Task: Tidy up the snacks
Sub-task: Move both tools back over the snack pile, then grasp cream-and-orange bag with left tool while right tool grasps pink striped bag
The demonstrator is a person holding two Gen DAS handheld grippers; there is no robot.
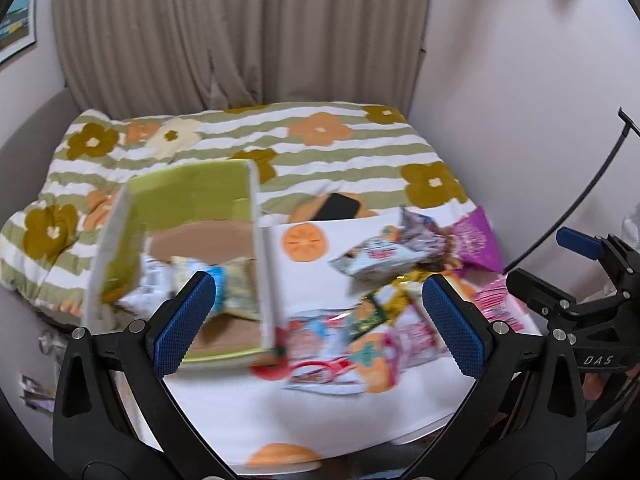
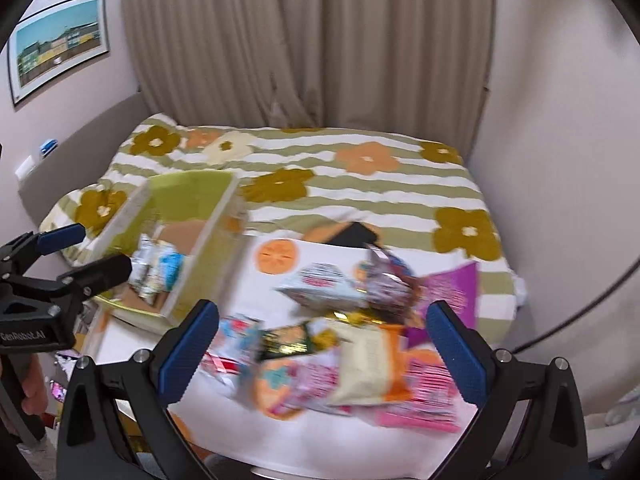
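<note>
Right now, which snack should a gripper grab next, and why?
Probably lower the open right gripper onto the pale yellow packet. It lies on top of the loose pile between the fingers, while the green box already holds a few packets and has room.

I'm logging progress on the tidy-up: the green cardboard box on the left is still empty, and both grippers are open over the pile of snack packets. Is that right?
Not quite: the green cardboard box is not empty. The right wrist view shows a few snack packets already lying inside it. The rest holds: the left gripper and right gripper are open over the loose pile of snack packets.
</note>
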